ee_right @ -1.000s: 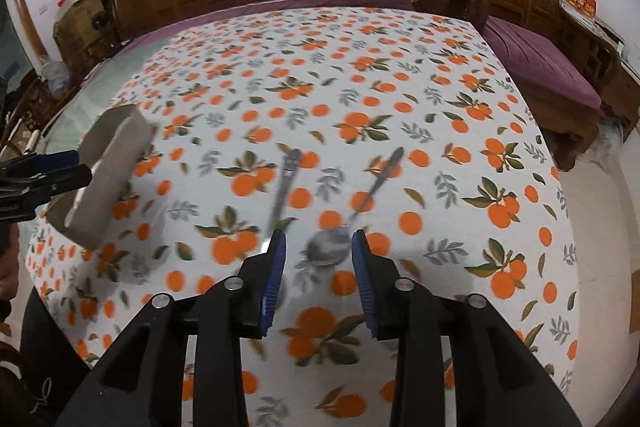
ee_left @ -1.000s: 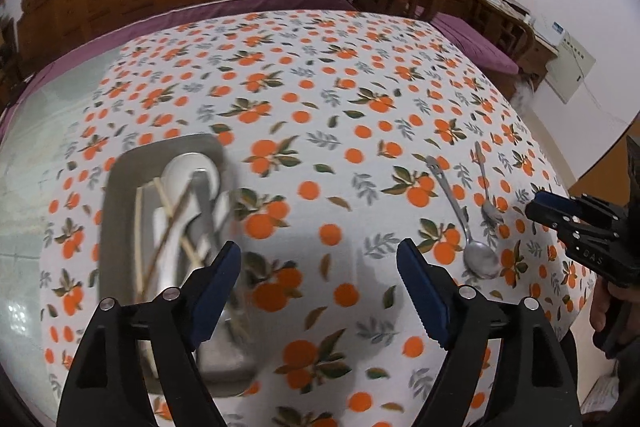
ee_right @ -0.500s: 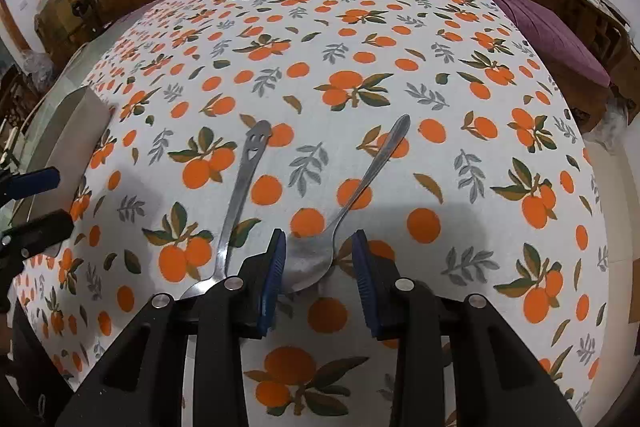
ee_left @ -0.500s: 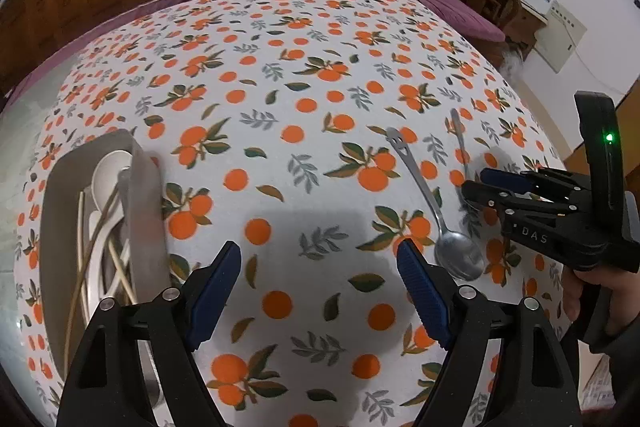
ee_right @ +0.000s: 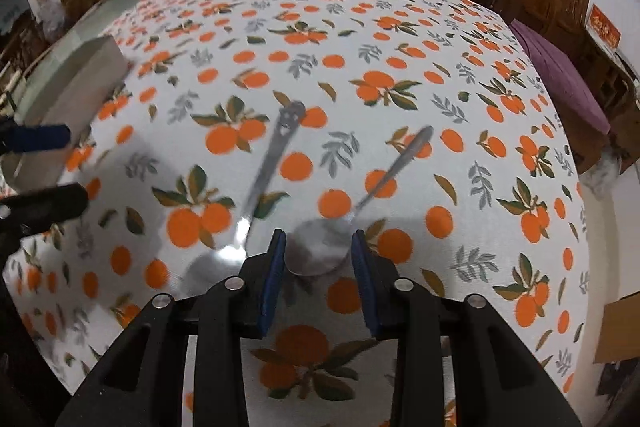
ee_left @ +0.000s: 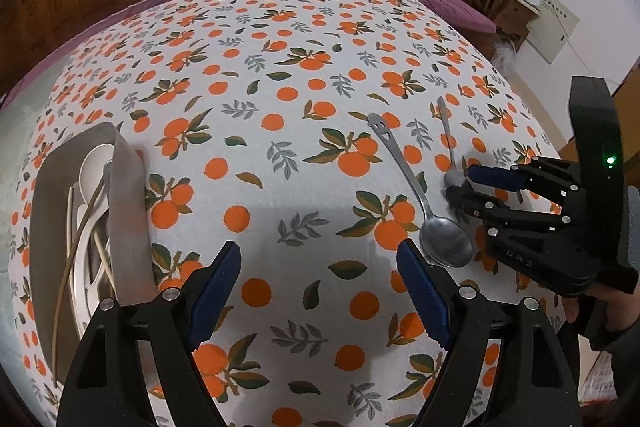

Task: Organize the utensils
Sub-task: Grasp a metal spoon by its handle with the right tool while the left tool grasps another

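Your right gripper (ee_right: 318, 267) brackets a spoon bowl, ready to pick.
Its jaws stand open, straddling the bowl of the plain-handled spoon (ee_right: 320, 251) on the desk (ee_right: 400, 39); you likely need to lower and close. Just left of those jaws lies the smiley-handled spoon (ee_right: 266, 167), close enough to snag. Your left gripper (ee_left: 320, 291) hangs open and empty, the utensil tray (ee_left: 44, 227) left of its jaws.
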Available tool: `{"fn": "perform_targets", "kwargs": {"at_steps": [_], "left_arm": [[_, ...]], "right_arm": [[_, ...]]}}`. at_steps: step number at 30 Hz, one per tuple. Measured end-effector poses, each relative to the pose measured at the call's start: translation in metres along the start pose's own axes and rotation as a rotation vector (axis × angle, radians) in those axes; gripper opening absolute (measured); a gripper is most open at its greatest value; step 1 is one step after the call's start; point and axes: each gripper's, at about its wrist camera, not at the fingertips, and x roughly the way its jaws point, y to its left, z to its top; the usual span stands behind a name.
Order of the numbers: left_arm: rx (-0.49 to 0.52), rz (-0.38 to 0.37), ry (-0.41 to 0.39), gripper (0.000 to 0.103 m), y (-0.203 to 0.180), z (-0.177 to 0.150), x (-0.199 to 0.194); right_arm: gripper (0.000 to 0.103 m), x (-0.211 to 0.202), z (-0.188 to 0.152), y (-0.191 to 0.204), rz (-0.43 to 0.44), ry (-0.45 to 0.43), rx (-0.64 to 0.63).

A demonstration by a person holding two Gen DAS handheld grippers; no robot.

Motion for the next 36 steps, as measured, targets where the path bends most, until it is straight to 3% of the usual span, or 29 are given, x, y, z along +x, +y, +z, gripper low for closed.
{"fn": "perform_targets", "kwargs": {"at_steps": [1,4,12,29,33,36], "left_arm": [[0.003,0.001,0.001,0.077,-0.002,0.0,0.0],[0.009,0.005,0.007,0.077,-0.006,-0.001,0.001],[0.003,0.009,0.028,0.077,-0.025,0.002,0.01],[-0.05,0.018,0.077,0.077,-0.073,0.01,0.051],[-0.042,0.043,0.098,0.061,-0.079,0.02,0.064],[-0.025,0.067,0.112,0.055,-0.082,0.025,0.072]], "right_arm": [[0.014,-0.001,-0.001,-0.002,-0.002,-0.002,-0.001],[0.003,-0.005,-0.006,-0.011,0.005,-0.012,0.009],[0.003,-0.029,-0.021,-0.037,0.066,-0.076,0.051],[0.003,-0.054,-0.053,-0.063,0.106,-0.126,0.087],[0.003,-0.054,-0.053,-0.061,0.115,-0.129,0.09],[0.003,-0.055,-0.055,-0.058,0.12,-0.131,0.087]]}}
